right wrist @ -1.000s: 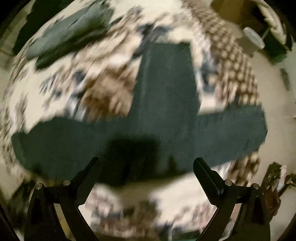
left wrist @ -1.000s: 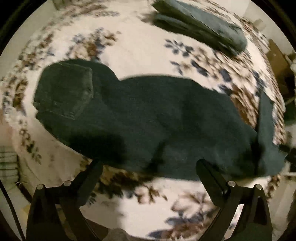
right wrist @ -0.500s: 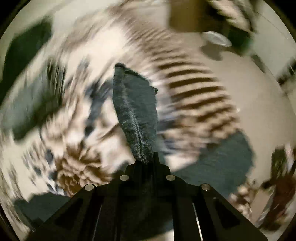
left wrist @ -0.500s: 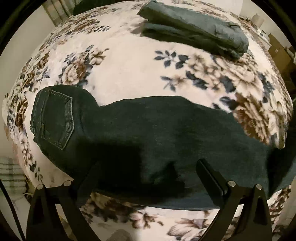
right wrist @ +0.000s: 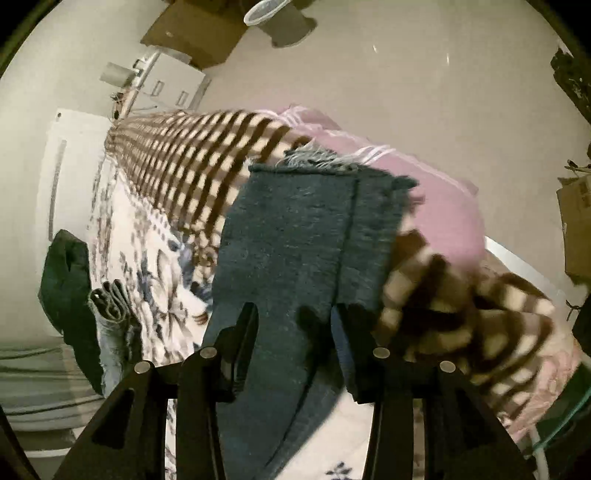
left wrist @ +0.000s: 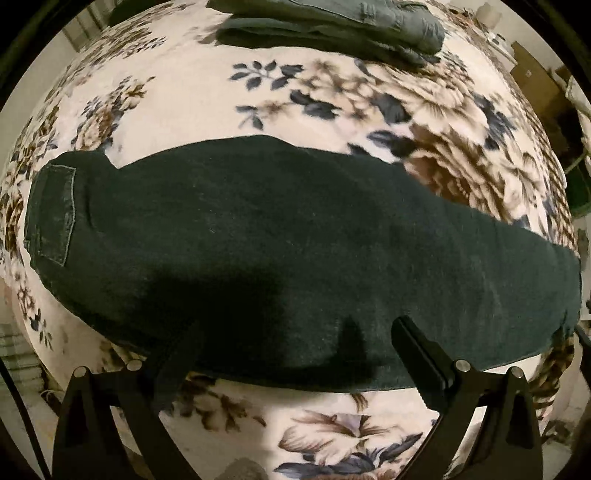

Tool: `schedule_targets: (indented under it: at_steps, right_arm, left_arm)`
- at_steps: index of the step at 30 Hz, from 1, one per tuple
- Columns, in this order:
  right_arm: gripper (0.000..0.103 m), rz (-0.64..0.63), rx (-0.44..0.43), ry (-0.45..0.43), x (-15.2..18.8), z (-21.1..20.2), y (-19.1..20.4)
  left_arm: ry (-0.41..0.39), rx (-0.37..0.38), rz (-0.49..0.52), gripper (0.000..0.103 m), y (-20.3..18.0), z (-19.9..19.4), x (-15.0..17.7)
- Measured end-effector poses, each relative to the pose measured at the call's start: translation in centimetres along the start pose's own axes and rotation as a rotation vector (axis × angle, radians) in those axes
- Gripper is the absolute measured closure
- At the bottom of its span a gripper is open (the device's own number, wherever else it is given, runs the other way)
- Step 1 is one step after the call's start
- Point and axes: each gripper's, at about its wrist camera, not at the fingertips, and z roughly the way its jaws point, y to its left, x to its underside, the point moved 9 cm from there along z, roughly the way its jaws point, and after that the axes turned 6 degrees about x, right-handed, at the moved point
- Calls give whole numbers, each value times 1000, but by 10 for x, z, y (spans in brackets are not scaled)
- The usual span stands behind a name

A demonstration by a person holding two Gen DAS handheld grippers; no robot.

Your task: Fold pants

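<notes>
Floral-blanketed bed (left wrist: 207, 96), dark pants (left wrist: 288, 236) flat, apparently folded jeans (left wrist: 332, 22) beyond

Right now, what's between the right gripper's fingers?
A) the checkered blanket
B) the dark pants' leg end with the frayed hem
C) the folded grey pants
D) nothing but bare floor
B: in the right wrist view, the pants leg runs up between the right gripper fingers, frayed hem beyond them.

Dark denim pants (left wrist: 280, 236) are lying flat lengthwise across the floral bed, back pocket leftward, frayed hem rightward.
</notes>
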Motion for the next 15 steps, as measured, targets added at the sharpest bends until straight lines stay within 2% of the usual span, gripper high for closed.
schedule_targets:
  at_steps: [1, 3, 5, 6, 7, 11, 13, 14, 15]
  right_arm:
    - [59, -21, 10, 13, 1, 11, 5]
    - [59, -64, 159, 79, -6, 35, -4]
    - [63, -58, 194, 106, -3, 55, -5]
    - [86, -53, 187, 78, -4, 55, -1]
    - [97, -65, 175, 34, -6, 51, 5]
    - [97, -105, 146, -131, -6, 2, 28]
    - [97, -109, 184, -203, -9, -19, 26]
    - [97, -111, 198, -200, -10, -18, 22]
    - [96, -111, 210, -143, -9, -3, 16]
  left_arm:
    - [1, -3, -1, 0, 0, 1, 0]
    - [6, -9, -1, 0, -2, 4, 1]
    - [12, -15, 1, 0, -3, 8, 1]
    - [15, -18, 4, 0, -3, 9, 1]
    - [18, -20, 6, 0, -4, 11, 2]
    - [15, -4, -2, 0, -3, 10, 2]
    - [6, 4, -13, 0, -2, 7, 1]
    - [5, 6, -20, 0, -1, 7, 2]
    - [7, 10, -27, 0, 2, 6, 2]
